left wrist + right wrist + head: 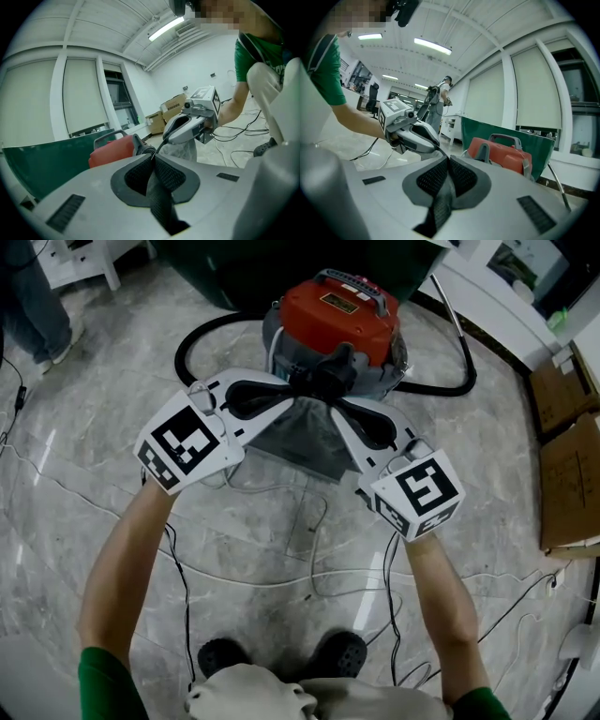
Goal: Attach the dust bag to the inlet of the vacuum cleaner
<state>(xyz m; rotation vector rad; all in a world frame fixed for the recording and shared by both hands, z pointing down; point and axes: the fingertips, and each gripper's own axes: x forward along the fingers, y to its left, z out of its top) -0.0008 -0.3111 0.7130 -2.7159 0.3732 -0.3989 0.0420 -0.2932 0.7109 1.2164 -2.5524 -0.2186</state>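
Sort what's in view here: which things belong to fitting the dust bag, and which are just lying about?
Job in hand:
- grey dust bag, pinched by the left gripper and the right gripper
- red vacuum cleaner
- its black hose

Lying about:
- floor cables
- cardboard boxes
- green board
- bystander

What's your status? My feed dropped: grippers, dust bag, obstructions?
Both shut on dust bag's top edge: left gripper, right gripper. It hangs slack at vacuum cleaner front; attachment unconfirmed. Nothing seen blocking.

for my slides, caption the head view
The left gripper and right gripper hold the dust bag by the red vacuum cleaner
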